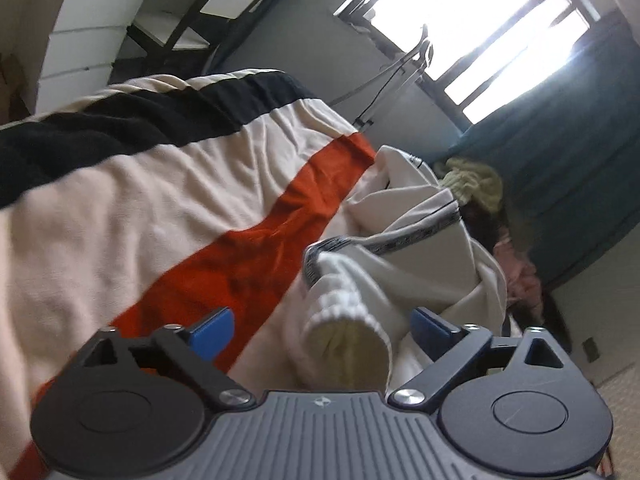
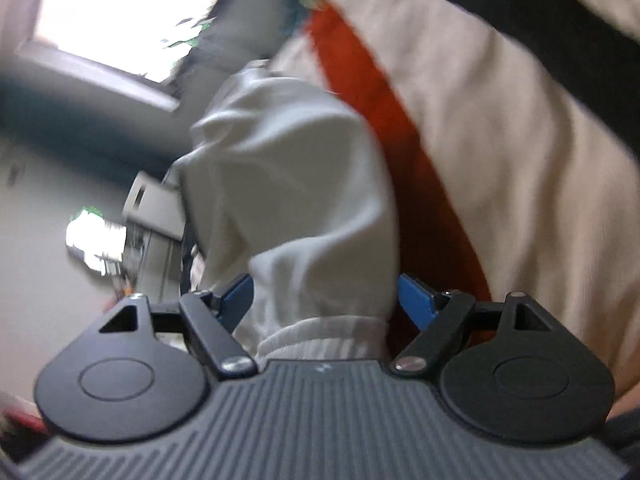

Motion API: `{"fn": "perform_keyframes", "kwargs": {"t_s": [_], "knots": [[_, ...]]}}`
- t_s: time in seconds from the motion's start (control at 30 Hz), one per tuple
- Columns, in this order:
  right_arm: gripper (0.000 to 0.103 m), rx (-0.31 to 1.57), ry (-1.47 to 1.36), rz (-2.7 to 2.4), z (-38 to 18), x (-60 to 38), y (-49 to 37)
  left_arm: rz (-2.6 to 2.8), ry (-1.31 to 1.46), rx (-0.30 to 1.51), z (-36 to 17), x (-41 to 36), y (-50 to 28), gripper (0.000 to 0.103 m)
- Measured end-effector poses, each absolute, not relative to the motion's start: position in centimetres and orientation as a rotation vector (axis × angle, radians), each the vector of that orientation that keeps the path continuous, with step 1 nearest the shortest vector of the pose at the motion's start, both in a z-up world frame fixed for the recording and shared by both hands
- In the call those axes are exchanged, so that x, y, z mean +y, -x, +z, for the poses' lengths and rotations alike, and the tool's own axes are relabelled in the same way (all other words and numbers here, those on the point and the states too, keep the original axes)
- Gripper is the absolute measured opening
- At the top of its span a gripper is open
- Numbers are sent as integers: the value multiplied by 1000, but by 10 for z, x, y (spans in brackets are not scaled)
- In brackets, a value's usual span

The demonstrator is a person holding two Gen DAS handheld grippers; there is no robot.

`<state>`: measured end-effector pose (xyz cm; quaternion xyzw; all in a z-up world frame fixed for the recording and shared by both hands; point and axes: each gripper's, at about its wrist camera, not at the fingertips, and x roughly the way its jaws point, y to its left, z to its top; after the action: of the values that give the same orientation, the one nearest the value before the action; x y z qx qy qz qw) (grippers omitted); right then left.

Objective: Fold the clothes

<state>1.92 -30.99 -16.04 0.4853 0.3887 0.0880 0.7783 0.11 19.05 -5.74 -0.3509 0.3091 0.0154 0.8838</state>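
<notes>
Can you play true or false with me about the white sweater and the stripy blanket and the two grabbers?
1. The blanket has an orange stripe and a black stripe. True.
2. The left gripper is shut tight on the blanket. False: its blue fingers stand apart, with the white sweater's ribbed cuff between them.
3. The white sweater lies beside the orange stripe. True.
4. The room is dark, with no window. False: a bright window shows behind the bed.
5. The right gripper has a white sleeve between its open fingers. True.
6. The sweater is already folded in a neat square. False: it lies crumpled.
</notes>
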Motion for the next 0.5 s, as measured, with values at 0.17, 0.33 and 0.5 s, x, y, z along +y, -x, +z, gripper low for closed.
{"fn": "perform_keyframes", "kwargs": {"t_s": [0.17, 0.33, 0.5], "knots": [[82, 932, -1135, 167, -188, -302, -32, 23, 711, 734, -79, 173, -47, 96], [81, 923, -1082, 287, -187, -277, -42, 98, 731, 771, -96, 176, -64, 62], [46, 911, -1039, 242, -189, -259, -37, 134, 814, 753, -93, 193, -72, 22]]}}
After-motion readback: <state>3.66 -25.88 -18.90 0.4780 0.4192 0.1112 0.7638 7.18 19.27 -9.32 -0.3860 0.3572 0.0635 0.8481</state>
